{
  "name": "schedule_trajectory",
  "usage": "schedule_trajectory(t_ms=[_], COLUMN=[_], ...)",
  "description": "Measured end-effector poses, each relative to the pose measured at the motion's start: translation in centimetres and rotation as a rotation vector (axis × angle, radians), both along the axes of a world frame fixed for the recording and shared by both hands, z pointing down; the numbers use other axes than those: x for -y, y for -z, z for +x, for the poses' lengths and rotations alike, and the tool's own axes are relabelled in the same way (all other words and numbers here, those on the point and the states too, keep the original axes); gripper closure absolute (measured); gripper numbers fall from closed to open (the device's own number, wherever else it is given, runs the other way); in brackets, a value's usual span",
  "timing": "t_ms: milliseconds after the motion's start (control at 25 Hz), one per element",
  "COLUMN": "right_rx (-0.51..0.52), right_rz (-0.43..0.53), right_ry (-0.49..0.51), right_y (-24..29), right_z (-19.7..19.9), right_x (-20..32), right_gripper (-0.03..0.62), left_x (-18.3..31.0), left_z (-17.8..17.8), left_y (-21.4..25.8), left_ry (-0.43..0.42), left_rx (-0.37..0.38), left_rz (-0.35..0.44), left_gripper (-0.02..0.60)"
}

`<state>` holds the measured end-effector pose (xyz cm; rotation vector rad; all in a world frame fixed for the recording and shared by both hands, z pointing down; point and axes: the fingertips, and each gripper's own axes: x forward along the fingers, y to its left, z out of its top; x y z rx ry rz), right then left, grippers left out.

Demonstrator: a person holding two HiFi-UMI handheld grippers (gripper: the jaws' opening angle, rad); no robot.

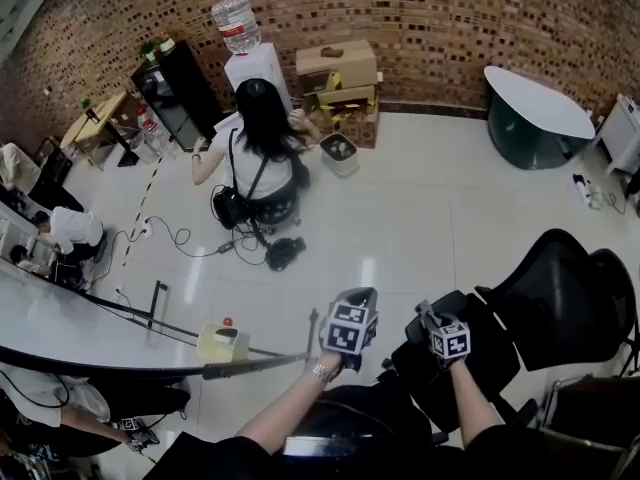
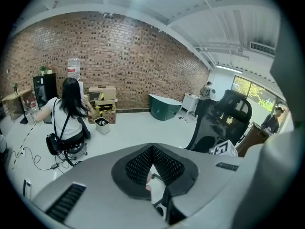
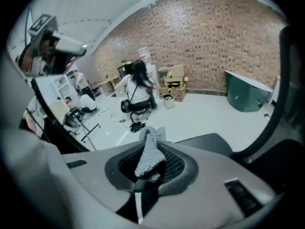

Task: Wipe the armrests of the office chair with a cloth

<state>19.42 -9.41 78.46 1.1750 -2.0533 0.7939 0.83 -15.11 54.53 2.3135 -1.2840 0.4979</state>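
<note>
The black office chair (image 1: 556,303) stands at the lower right, its seat and armrest (image 1: 462,368) just beyond my hands. My right gripper (image 1: 426,315) hovers over that seat, shut on a grey cloth (image 3: 149,149) that sticks up between its pads. In the right gripper view a dark grey armrest pad (image 3: 206,141) lies just ahead of the right gripper (image 3: 149,152). My left gripper (image 1: 363,296) is held to the left of the chair. Its jaws (image 2: 152,149) meet at the tips with nothing in them. The chair (image 2: 224,117) also shows at the right of the left gripper view.
A person (image 1: 258,148) sits on a stool with their back to me, cables around them on the white floor. Behind are a water dispenser (image 1: 246,43), cardboard boxes (image 1: 338,76) and a green-based round table (image 1: 536,118). A curved white desk (image 1: 60,328) with a yellow box (image 1: 222,343) runs at the left.
</note>
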Motion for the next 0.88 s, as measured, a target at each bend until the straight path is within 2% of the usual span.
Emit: schedule_trajectory(t_ms=[80, 160, 280, 400, 480, 600, 680, 800, 880], right_rx=[-0.037, -0.082, -0.122, -0.121, -0.122, -0.129, -0.135, -0.065, 0.014], right_rz=[0.066, 0.089, 0.051, -0.012, -0.036, -0.077, -0.064, -0.036, -0.043], right_ry=[-0.103, -0.184, -0.279, -0.360, -0.360, -0.311, -0.313, -0.304, -0.259], right_y=[1.6, 2.6, 2.4, 1.5, 0.5, -2.1, -3.1, -3.1, -2.5], right_z=[4.7, 8.7, 12.8, 15.1, 14.6, 11.7, 9.9, 6.3, 3.2], right_x=[3.6, 6.8, 10.0, 9.7, 8.7, 5.2, 2.9, 0.6, -1.4], right_gripper=[0.534, 0.535, 0.534, 0.534, 0.534, 0.534, 0.533, 0.534, 0.534], left_x=[-0.6, -0.8, -0.2, -0.2, -0.2, -0.4, -0.5, -0.2, -0.1], left_z=[0.1, -0.6, -2.3, -3.1, -3.5, -3.8, -3.9, -3.5, -3.1], left_y=[-0.4, -0.5, 0.3, 0.2, 0.0, -0.1, -0.1, 0.0, 0.3], left_ry=[-0.006, -0.002, 0.018, 0.037, 0.046, 0.051, 0.051, 0.048, 0.041], left_rx=[0.001, 0.008, 0.027, 0.034, 0.032, 0.029, 0.026, 0.016, 0.013], left_rz=[-0.006, -0.005, 0.000, -0.013, -0.017, -0.017, -0.014, -0.003, 0.004], left_gripper=[0.575, 0.575, 0.575, 0.575, 0.575, 0.575, 0.575, 0.575, 0.575])
